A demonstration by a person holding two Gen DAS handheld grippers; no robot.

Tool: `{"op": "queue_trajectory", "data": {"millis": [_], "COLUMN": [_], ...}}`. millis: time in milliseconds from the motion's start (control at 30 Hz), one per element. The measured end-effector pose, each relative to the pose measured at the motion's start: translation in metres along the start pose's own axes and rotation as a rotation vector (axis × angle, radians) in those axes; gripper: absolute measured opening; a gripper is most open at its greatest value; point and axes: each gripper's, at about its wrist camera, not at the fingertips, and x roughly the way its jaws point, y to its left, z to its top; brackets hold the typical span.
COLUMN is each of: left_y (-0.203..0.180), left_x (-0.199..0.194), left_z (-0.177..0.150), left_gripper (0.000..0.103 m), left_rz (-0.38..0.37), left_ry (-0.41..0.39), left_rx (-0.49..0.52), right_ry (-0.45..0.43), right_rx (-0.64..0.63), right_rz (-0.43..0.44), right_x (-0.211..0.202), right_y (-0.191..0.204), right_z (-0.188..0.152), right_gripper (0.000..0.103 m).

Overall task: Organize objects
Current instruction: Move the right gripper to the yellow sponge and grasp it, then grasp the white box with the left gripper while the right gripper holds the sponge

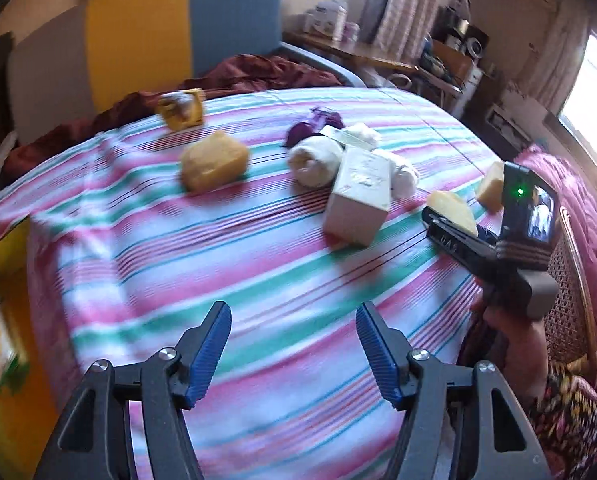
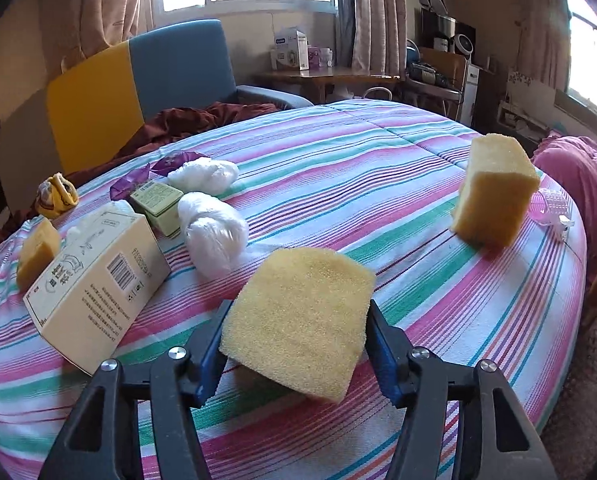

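Right tongs squeeze a yellow sponge, lifted off the bed, likely to join other sponges. Left tongs wait wide open, holding nothing.

**Camera Placement**

Left wrist view: low over the near edge of the pink-green-white striped bed cover, facing the blue-and-yellow upholstered chair. Right wrist view: further right, closer in, facing the same way. Both views share the cream cardboard box and chair.
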Motion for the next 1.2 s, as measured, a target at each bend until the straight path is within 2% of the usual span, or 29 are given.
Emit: {"op": "queue_trajectory", "data": {"millis": [267,500,633,700,733,800,867,1033,1200], "left_y": [-0.032,-0.042,-0.045,-0.044,-0.042,-0.04,-0.038,-0.034,-0.023], "left_x": [0.051,0.093,0.108,0.11,0.11,0.11,0.108,0.096,0.081], "left_z": [0.05,0.068,0.067,0.064,0.063,0.06,0.056,0.035,0.012], "left_gripper": [0.066,0.066,0.064,0.063,0.057,0.056,0.055,0.054,0.053], "left_rz": [-0.064,-0.086,-0.06,-0.083,-0.091,-0.102,-0.1,-0.037,-0.04], "left_ry": [0.019,0.069,0.078,0.065,0.055,0.038,0.013,-0.047,-0.09], "left_rx": [0.07,0.071,0.081,0.071,0.061,0.053,0.059,0.084,0.05], "right_ry": [-0.011,-0.013,-0.014,-0.013,-0.013,-0.013,-0.012,-0.01,-0.012], "right_rx": [0.003,0.013,0.013,0.013,0.013,0.012,0.008,-0.001,-0.006], "right_rz": [0.0,0.01,0.01,0.01,0.009,0.007,0.003,-0.01,-0.022], "right_x": [0.0,0.0,0.001,0.002,0.001,0.002,0.002,0.003,0.003], "right_y": [-0.001,-0.001,-0.002,-0.001,-0.002,-0.002,-0.001,0.001,0.002], "right_z": [-0.002,-0.002,-0.002,-0.002,-0.002,-0.002,-0.002,-0.002,-0.001], "right_gripper": [0.063,0.064,0.064,0.064,0.064,0.064,0.064,0.064,0.063]}}
